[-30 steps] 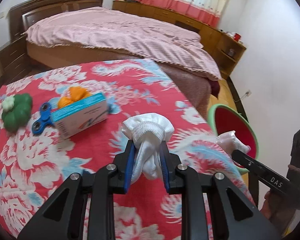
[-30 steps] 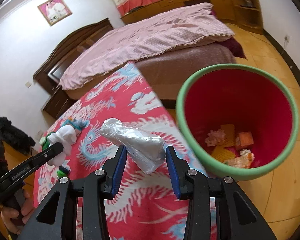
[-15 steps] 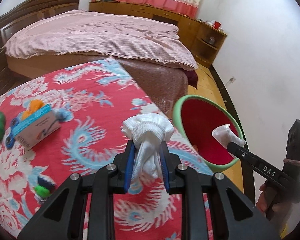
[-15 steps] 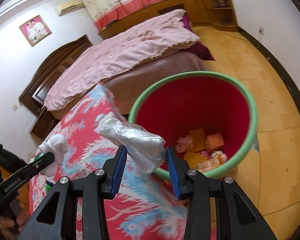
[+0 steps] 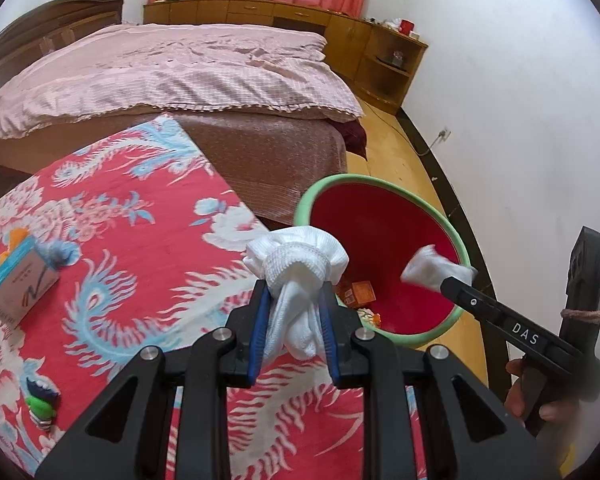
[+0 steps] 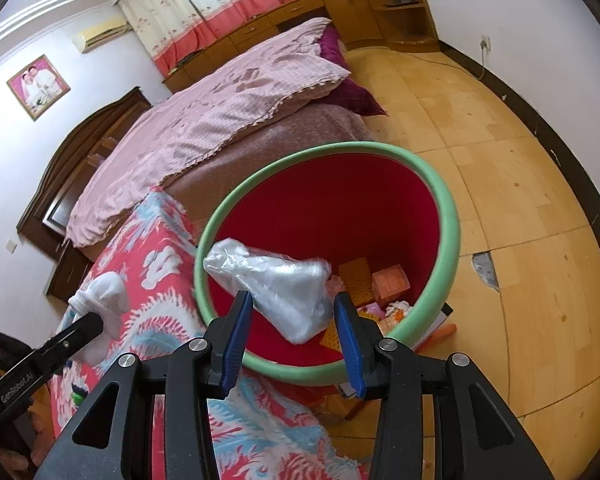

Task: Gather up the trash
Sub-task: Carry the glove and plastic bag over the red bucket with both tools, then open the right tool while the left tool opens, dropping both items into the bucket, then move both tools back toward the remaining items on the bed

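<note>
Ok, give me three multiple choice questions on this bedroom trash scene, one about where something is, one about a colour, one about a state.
1. Where is the plastic wrap?
A. On the bed
B. Held over the bin
C. On the floor

2. What colour is the bin's rim?
A. Green
B. Blue
C. Black

3. What is the left gripper doing?
A. Hanging open and empty
B. Lying on the cloth
C. Clamping a white sock bundle

Answers: B, the right gripper carries it above the red inside; A, a green ring tops the bin; C, both pads squeeze the bundle.
</note>
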`<state>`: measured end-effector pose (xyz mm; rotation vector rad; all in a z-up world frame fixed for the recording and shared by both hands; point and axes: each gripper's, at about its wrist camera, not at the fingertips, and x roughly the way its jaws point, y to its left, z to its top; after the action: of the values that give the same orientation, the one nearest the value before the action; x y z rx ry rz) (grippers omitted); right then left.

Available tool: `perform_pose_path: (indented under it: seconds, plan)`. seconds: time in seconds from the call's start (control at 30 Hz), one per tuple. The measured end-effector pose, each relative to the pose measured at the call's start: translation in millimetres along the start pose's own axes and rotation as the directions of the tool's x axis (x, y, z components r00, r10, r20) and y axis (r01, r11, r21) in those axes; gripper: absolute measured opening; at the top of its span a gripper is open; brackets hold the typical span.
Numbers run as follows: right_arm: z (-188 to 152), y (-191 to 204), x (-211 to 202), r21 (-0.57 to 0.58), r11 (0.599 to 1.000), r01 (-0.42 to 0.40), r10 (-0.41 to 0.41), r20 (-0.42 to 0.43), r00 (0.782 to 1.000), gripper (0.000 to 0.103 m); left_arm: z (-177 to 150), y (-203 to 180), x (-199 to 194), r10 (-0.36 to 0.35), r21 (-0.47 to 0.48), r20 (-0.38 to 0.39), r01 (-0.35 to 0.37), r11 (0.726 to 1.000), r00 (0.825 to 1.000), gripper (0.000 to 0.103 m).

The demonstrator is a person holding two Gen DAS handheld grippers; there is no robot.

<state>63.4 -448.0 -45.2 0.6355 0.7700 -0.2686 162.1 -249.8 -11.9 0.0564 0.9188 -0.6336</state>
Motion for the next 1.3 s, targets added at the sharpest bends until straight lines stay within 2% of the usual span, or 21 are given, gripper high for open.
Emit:
perform_pose_path:
  seconds: [0.6,0.73,0.83,1.03,1.3]
  plan:
    - [4,-30,-9,0.065,0.998,0.027,-0.03,0.041,0.999,0.046,10,-45,44,-0.047,0.083,-0.06,0.051,0.995,0.997,0.024]
    - [4,-35,-8,0.081,0.996,0.028,-0.031,0.036,0.999,0.046,12,-51,52,-0.051,0.087,-0.068,0.056,0.995,0.996,0.038]
    - [4,-36,-10,0.083,0.996,0.031,-0.034,0.037,0.999,0.046,12,-53,52,-0.061,0.09,-0.066,0.067,0.994,0.996,0.042]
    - [3,-33,-12,0.078,0.997,0.027,-0.03,0.04,0.999,0.046,9,-53,45,-0.056,0.091,-0.058,0.061,0.994,0.997,0.042]
    - [-1,-21,-17,0.052,0.999,0.01,-0.012,0.037,0.999,0.047,1,-32,24,-0.027,0.027,-0.036,0.028,0.999,0.999,0.042]
